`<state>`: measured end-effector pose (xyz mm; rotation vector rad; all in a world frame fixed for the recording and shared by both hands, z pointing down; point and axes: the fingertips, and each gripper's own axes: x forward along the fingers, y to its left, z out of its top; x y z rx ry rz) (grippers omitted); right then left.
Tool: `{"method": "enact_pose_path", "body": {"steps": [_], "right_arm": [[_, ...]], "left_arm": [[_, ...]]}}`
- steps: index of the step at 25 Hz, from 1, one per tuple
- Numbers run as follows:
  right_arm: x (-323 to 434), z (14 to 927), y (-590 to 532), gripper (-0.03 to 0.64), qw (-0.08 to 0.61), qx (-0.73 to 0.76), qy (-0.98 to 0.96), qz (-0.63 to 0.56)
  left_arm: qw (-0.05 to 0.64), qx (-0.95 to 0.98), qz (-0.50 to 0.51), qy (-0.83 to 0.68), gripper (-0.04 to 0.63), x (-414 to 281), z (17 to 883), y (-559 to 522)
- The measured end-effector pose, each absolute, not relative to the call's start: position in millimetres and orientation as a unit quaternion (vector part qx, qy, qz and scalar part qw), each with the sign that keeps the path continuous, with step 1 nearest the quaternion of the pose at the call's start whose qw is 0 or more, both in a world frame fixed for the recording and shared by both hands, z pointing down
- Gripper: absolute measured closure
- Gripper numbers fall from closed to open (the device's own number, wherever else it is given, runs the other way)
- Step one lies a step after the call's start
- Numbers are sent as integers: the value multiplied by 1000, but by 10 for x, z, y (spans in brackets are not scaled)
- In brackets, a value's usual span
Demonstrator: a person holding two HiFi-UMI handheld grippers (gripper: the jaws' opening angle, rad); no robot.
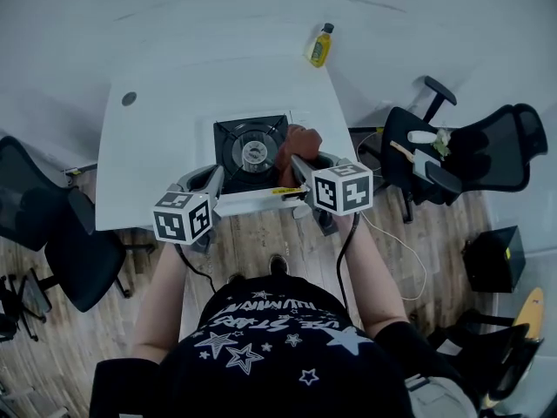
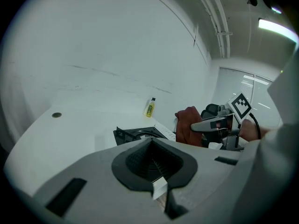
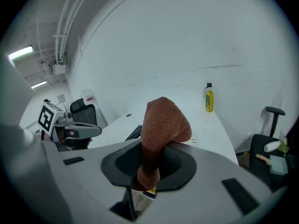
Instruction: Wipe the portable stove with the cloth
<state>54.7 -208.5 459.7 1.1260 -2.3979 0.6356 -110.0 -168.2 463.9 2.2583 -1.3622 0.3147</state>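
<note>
Pinching cloth between its jaws, right gripper, beside portable stove.

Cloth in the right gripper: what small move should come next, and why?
Probably ease the right gripper leftward and down so the cloth meets the stove top. Its jaws are shut on the cloth, which sits at the stove's right edge and is seemingly not yet on the black top.

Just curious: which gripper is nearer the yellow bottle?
Right. The right gripper sits right of the stove, toward the yellow bottle; the left gripper sits at its front left corner.
</note>
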Motion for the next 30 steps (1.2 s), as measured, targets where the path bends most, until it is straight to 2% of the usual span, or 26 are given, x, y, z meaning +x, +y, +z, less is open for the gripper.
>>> {"method": "enact_pose_path", "body": {"steps": [14,30], "right_arm": [[243,4610,-1712,546,197,420,-865,193],[343,4743,-1368,548,194,466,-838,208]], "left_arm": [[247,826,107,-495,589,-1281,4654,-1354],[254,834,113,-477,589,-1309,4774,-1090]]}}
